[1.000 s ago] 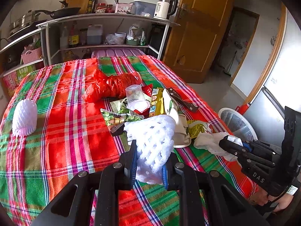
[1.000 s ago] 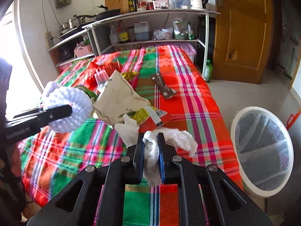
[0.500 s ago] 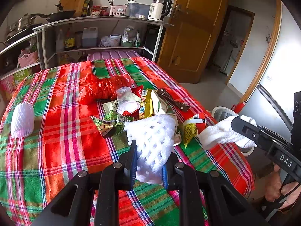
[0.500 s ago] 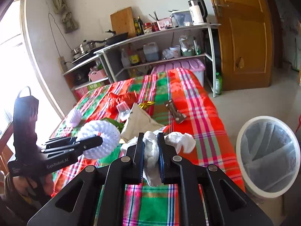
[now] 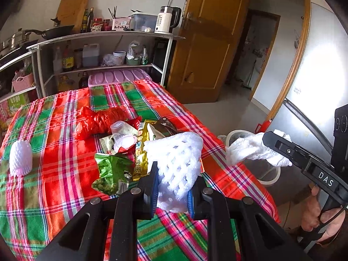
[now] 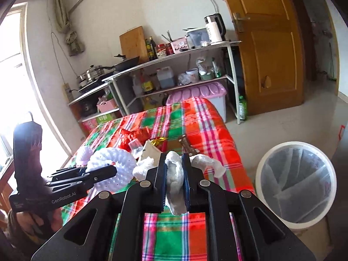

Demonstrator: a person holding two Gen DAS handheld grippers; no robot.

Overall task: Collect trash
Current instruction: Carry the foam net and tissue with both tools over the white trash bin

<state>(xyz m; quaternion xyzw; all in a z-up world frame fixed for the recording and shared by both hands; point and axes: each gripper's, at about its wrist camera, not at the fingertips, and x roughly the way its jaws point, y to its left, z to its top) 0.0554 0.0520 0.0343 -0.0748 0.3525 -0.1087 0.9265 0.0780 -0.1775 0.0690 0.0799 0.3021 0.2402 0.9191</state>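
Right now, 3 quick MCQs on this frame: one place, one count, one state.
1. Where is the bin?
A. on the table
B. on the floor beside the table
C. on the shelf

2. How many foam nets are in view?
A. one
B. two
C. four

3. The right gripper is:
A. open, empty
B. shut on a tissue
C. shut on a cup

Answers: 1 B, it stands on the floor off the table edge. 2 B, one net in the left gripper, another lying on the cloth. 3 B, the tissue is pinched between its jaws.

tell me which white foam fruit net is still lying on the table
The smaller foam net near the tablecloth's left edge, alone; the bigger foam net is lifted, pinched in the left gripper.
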